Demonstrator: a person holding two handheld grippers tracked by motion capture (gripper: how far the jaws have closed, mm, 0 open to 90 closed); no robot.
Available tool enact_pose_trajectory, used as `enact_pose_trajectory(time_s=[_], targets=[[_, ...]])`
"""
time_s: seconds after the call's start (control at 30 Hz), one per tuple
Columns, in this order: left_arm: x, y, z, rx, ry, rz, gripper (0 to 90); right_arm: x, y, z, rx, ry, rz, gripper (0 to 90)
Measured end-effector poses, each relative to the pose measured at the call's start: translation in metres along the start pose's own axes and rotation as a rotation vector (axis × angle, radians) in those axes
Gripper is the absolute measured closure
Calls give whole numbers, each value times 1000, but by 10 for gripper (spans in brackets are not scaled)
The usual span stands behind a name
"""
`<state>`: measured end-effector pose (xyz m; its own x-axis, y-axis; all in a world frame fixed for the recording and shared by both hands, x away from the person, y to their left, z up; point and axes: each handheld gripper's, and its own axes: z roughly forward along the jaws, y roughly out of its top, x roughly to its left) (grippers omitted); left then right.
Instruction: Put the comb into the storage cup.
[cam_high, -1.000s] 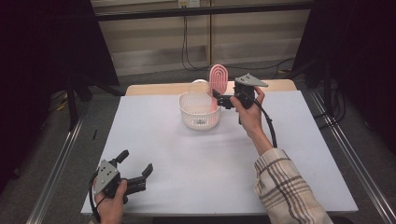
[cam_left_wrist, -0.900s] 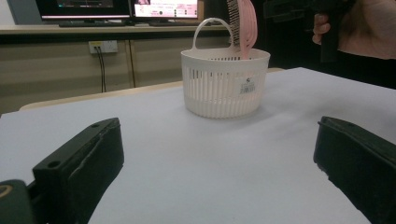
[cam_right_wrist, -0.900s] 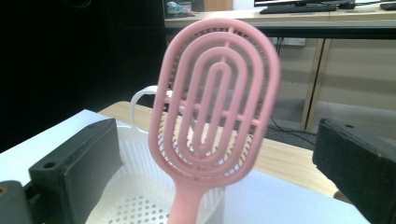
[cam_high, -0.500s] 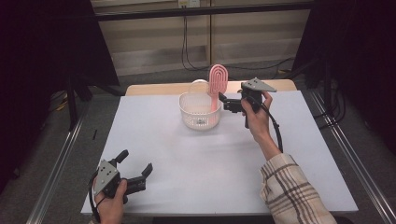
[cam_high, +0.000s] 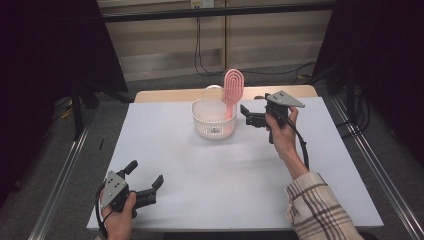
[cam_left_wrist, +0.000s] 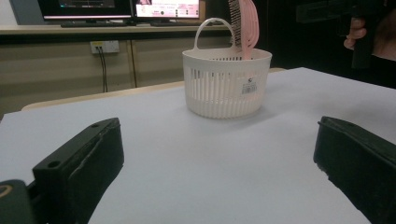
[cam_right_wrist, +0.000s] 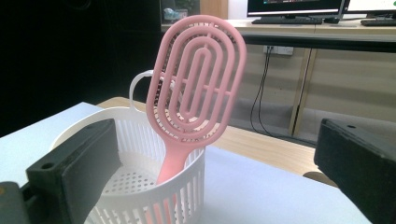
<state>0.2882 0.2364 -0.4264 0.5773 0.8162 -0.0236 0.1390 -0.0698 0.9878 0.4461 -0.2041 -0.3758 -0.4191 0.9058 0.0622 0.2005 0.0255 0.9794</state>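
The pink hairbrush (cam_high: 233, 90) stands handle-down in the white slotted basket (cam_high: 214, 121), its oval openwork head poking well above the rim and tilted toward the basket's right side. In the right gripper view the brush (cam_right_wrist: 196, 88) leans against the near wall of the basket (cam_right_wrist: 140, 196), handle running down inside to the perforated floor, the head's concentric loops facing the camera. In the left gripper view the bristle side of the brush (cam_left_wrist: 243, 25) shows, and a small barcode sticker sits on the basket's wall (cam_left_wrist: 219, 88). The basket's looped handle stands upright behind the brush.

The basket sits on the white table (cam_high: 225, 175) toward its far edge, about midway across.

Just beside the basket on its right hovers the right gripper (cam_high: 246, 116), held above the tabletop, its 2 jaws spread wide and pointing at the basket, gripping nothing; the brush is apart from them. The right hand (cam_high: 282, 132) wraps the grip, a plaid sleeve (cam_high: 315, 210) behind it, the cable trailing down along the forearm.

Well apart, at the near left corner of the table, the left gripper (cam_high: 145, 181) rests low over the surface in the left hand (cam_high: 120, 215). Its 2 jaws are also spread wide, with bare tabletop between them, aimed across at the basket.

Beyond the table, a wooden ledge, wall cables and monitors are in view.
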Motion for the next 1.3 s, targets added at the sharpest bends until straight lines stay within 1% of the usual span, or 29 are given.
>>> enact_pose_trajectory(time_s=[0.07, 0.13, 0.27, 0.5, 0.53, 0.6, 0.63, 0.67, 0.7, 0.77, 0.93, 0.97, 1.03, 1.1, 1.3], targets=[[0, 0, 0, -1, 1, 0, 17, -1, 0, -4, -4, -3, -6, 0], [0, 0, 0, -1, 5, -1, 17, -2, 2, -9, -8, -20, -20, 0], [1, 0, 0, 3, 8, 3, 17, -6, 5, -21, -29, -32, -22, 0], [-1, 0, 3, 5, 9, -16, 17, -9, -3, -34, -25, -60, -37, 0], [-1, 0, 2, 5, 14, -3, 17, -10, -4, -35, -24, -59, -38, 0], [0, 0, 2, 3, 11, -8, 17, -10, -4, -39, -24, -68, -36, 0], [0, -1, 2, 5, 11, -10, 17, -11, -5, -40, -28, -64, -36, 0], [0, -1, 2, 1, 16, -11, 17, -10, -5, -41, -29, -68, -37, 0], [1, 0, 1, 5, 17, -5, 17, -10, -5, -43, -43, -77, -47, 0], [1, 0, 0, 0, 17, -7, 17, -10, -6, -46, -52, -75, -45, 0], [1, 0, 0, -3, 17, -2, 17, -8, -8, -51, -44, -71, -35, 0], [2, 0, 0, -3, 21, 2, 17, -7, -9, -53, -40, -75, -39, 0], [2, 0, 0, -7, 18, -4, 17, -5, -10, -56, -40, -74, -52, 0], [1, 0, -1, -2, 26, 6, 19, -4, -12, -59, -39, -76, -53, 0], [1, 0, -1, -4, 30, 5, 20, -1, -16, -71, -51, -77, -53, 0]])
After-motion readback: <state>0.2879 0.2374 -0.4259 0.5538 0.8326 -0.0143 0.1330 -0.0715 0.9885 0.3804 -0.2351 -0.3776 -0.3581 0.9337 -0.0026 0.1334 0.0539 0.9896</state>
